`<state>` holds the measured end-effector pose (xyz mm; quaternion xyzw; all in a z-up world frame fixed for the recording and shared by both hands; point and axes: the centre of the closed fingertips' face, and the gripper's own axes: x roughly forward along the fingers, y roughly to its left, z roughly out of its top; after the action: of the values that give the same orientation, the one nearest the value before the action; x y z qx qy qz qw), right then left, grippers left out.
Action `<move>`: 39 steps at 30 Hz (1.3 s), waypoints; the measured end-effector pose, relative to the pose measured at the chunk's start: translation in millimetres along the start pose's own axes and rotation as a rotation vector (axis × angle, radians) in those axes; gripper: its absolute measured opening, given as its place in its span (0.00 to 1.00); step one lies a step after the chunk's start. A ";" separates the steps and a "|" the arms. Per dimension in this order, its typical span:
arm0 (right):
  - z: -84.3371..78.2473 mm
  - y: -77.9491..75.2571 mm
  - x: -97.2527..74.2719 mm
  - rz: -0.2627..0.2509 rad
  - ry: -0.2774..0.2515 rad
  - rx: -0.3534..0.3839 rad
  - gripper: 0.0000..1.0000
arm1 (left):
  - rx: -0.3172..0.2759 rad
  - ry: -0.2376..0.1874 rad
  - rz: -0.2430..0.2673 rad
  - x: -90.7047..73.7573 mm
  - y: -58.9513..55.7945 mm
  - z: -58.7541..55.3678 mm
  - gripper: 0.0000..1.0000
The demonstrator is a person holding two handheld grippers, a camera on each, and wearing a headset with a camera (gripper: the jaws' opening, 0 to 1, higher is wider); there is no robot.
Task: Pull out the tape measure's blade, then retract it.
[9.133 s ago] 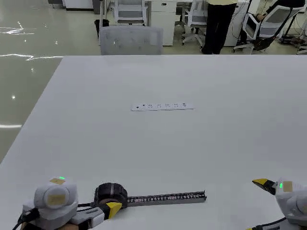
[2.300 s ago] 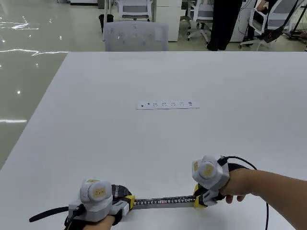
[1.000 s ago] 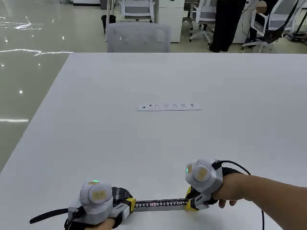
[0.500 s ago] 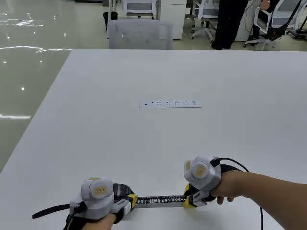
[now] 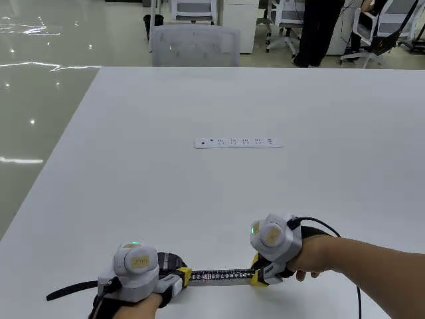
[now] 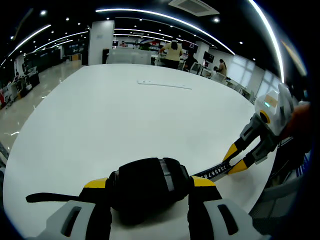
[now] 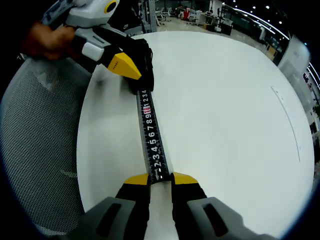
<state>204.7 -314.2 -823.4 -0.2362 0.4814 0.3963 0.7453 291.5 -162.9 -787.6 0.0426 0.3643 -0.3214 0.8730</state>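
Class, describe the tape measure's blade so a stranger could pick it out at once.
On the white table, look at the near edge. The blade is the thin dark strip with printed numbers running from the black case in the left gripper to the right gripper; the power strip farther back is white.

Tape case [image 5: 170, 262] at front of table [image 5: 265, 100], blade [image 5: 219, 274] to its right, power strip [image 5: 238, 142] behind.
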 end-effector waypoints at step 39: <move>25.2 5.6 10.8 0.021 -0.048 -0.058 0.13 | -0.018 0.012 -0.021 -1.2 1.7 0.3 0.57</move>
<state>215.9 -288.6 -822.3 -0.2431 0.4543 0.4234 0.7451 292.1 -161.0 -786.9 0.0330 0.3726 -0.3269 0.8679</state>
